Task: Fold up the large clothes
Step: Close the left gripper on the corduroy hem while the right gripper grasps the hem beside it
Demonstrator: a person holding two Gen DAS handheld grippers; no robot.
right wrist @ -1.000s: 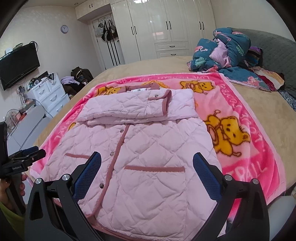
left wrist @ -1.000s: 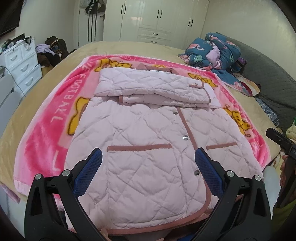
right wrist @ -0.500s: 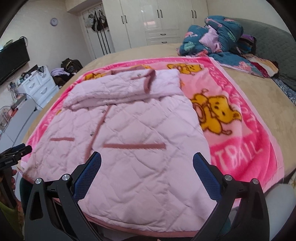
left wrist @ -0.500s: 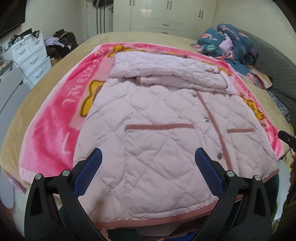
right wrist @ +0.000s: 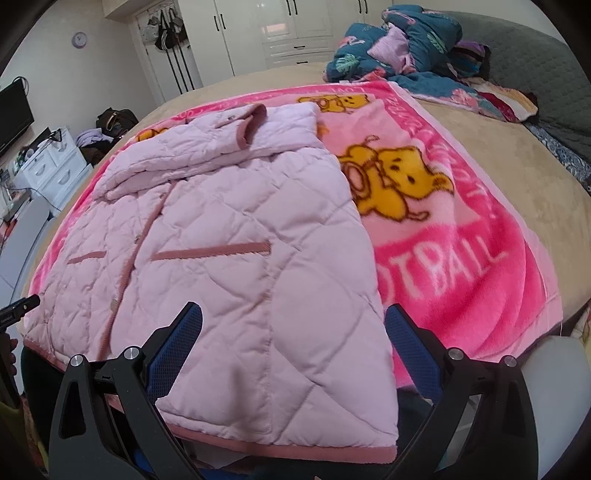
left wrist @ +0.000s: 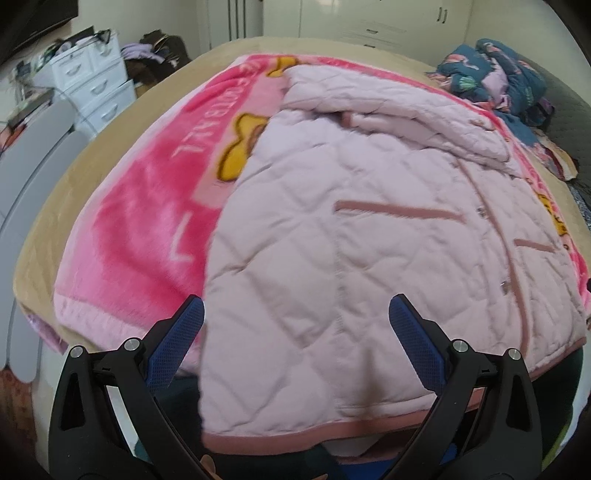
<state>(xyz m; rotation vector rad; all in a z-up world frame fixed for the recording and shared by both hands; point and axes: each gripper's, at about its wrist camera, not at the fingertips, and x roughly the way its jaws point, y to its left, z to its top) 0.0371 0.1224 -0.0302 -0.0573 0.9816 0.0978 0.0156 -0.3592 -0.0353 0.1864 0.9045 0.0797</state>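
Note:
A pale pink quilted jacket (left wrist: 369,236) (right wrist: 236,251) lies front up on a bright pink cartoon blanket (left wrist: 147,221) (right wrist: 461,258), its sleeves folded across the chest at the far end. The darker pink hem hangs over the near bed edge. My left gripper (left wrist: 295,317) stands open just above the hem's left corner. My right gripper (right wrist: 293,317) is open too, over the hem's right corner. No cloth sits between either pair of fingers.
The blanket covers a tan bed (right wrist: 517,155). A heap of dark floral bedding (right wrist: 406,48) lies at the far right. White drawers (left wrist: 96,81) stand left of the bed, wardrobes (right wrist: 288,29) at the back. The other gripper's tip (right wrist: 18,308) shows at the left edge.
Both grippers have dropped and moved apart, the left toward the hem's left corner and the right toward its right corner. The jacket has not moved.

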